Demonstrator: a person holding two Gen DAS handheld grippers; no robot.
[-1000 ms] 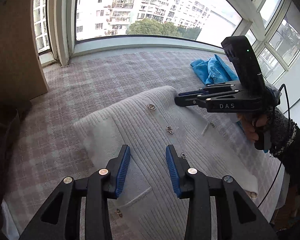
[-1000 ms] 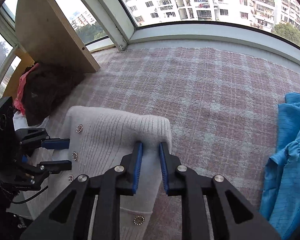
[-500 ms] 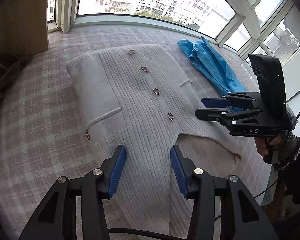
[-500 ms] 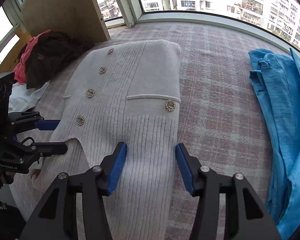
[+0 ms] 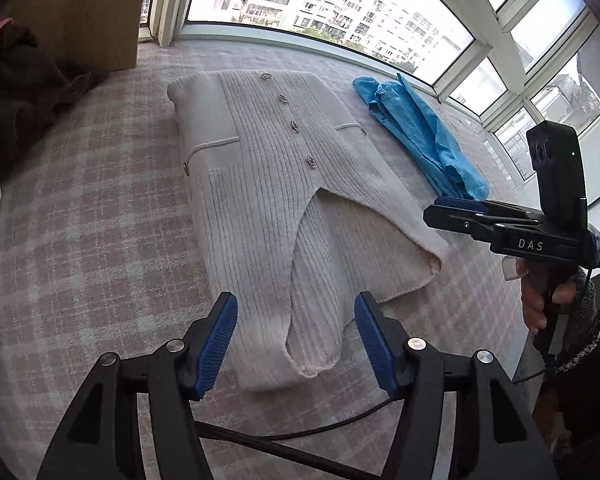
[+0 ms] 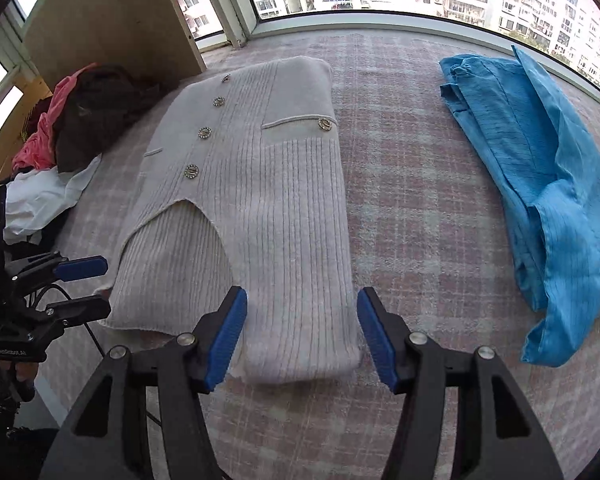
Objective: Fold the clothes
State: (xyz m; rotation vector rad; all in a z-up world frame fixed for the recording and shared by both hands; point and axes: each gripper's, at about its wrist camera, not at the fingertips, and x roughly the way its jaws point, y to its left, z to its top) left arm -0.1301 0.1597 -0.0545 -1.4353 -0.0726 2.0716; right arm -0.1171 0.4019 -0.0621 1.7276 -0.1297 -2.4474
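Two grippers: both stand with blue pads spread wide and nothing between them, held above the near hem end of the cardigan.
Left gripper (image 5: pixel 296 344): gaping, empty, hovering just short of the cardigan's near edge.
Right gripper (image 6: pixel 302 334): gaping too, empty; its pads frame the near right corner of the knit without touching it, as far as this view shows.
Cardigan (image 5: pixel 284 200): cream ribbed knit, lying just ahead of both grippers on the checked blanket (image 5: pixel 80 220), buttoned face up, running lengthwise away from them. No sleeve sticks out at either side; the outline is a long narrow panel, so the sides seem already folded in, though the tucked parts are hidden.
Near end: the front opens in a V just beyond the left gripper, showing an inner layer; edges lie fairly flat.
Progress, as a judgement: lengthwise narrowing looks done; the panel is at full length, so a crosswise fold appears to be left, unless this long shape is the intended result.
Blue garment (image 6: pixel 540 184): farther off to the right of the right gripper, loosely bunched, not neatly folded.
Dark and pink pile (image 6: pixel 84 116): far left, heaped clothes, unfolded.
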